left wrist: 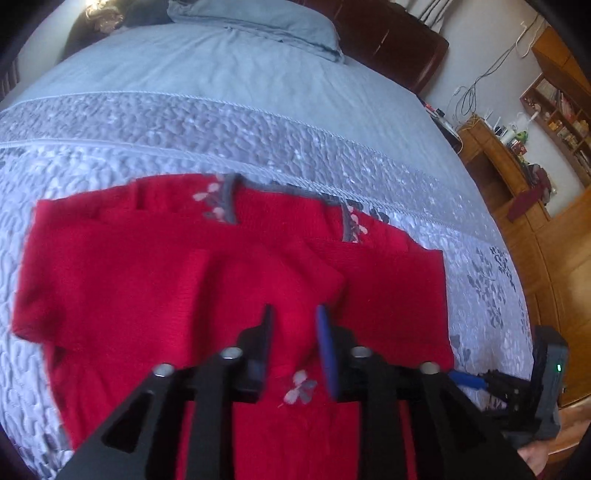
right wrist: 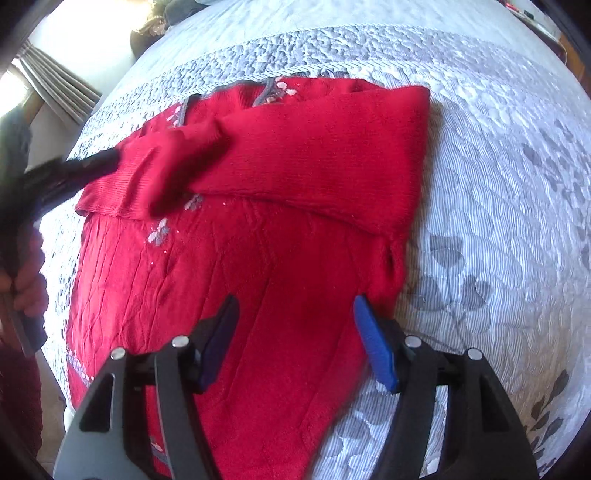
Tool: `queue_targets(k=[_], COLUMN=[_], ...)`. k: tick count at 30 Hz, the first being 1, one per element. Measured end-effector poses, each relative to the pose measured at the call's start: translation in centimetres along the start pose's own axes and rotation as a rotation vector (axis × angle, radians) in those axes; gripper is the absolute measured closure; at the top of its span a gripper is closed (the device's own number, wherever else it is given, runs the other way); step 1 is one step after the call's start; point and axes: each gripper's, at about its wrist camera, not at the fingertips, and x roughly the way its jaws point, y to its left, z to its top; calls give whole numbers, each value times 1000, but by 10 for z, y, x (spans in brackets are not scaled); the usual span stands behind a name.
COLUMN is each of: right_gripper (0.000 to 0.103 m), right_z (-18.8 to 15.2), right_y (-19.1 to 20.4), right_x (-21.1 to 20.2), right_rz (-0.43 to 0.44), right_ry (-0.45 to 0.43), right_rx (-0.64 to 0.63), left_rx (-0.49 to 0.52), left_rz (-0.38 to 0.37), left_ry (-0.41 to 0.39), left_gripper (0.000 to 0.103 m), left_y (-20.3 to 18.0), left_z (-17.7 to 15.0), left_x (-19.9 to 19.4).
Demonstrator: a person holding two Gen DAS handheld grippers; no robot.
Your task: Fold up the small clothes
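Left wrist view: no readable writing or brand anywhere. Left gripper (left wrist: 293,314) partly open, a narrow gap between its black finger and its blue pad, nothing pinched; red cloth seen through the gap, contact not clear. Red knitted sweater (left wrist: 155,280) spread on the quilted grey bedspread (left wrist: 184,125), grey-trimmed neckline (left wrist: 231,199) with pale flower embroidery toward the pillow (left wrist: 258,26), hem toward the camera, long axis running from camera to headboard (left wrist: 391,37). Both sleeves folded in across the chest. Right gripper (left wrist: 476,380) at the right edge, just off the sweater's side. Wooden shelves (left wrist: 554,110) against the wall.

Right wrist view: again no legible text. Right gripper (right wrist: 295,321) held wide, jaws apart over the sweater's (right wrist: 258,295) lower body near its right edge, gripping nothing. Folded sleeve (right wrist: 314,158) lying crosswise over the chest, neckline (right wrist: 266,92) at the far end. Left gripper (right wrist: 110,160) blurred at the left, its tip at the other sleeve's cuff; whether touching cannot be told. Hand (right wrist: 26,291) on its handle.
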Motion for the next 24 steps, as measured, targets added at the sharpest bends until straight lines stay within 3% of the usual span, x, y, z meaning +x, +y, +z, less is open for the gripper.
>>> queue_targets(k=[1, 5, 9, 12, 18, 24], right_gripper=[39, 39, 39, 39, 39, 39], right_z=[3, 22, 55, 80, 127, 158], right_y=[3, 30, 61, 94, 153, 156], right_x=[0, 6, 22, 33, 63, 106], right_rz=[0, 22, 75, 41, 12, -89], right_ry=[0, 0, 25, 13, 34, 95], right_rx=[-4, -35, -25, -77, -178, -150], left_rx=[-6, 21, -15, -42, -90, -112], left_rz=[12, 146, 373, 458, 431, 421], left_ry=[-25, -106, -52, -37, 10, 78], left_gripper=[53, 52, 52, 52, 52, 52], left_y=[11, 51, 100, 123, 146, 158], left_z=[-3, 4, 12, 8, 2, 13], left_x=[-13, -56, -52, -44, -23, -6])
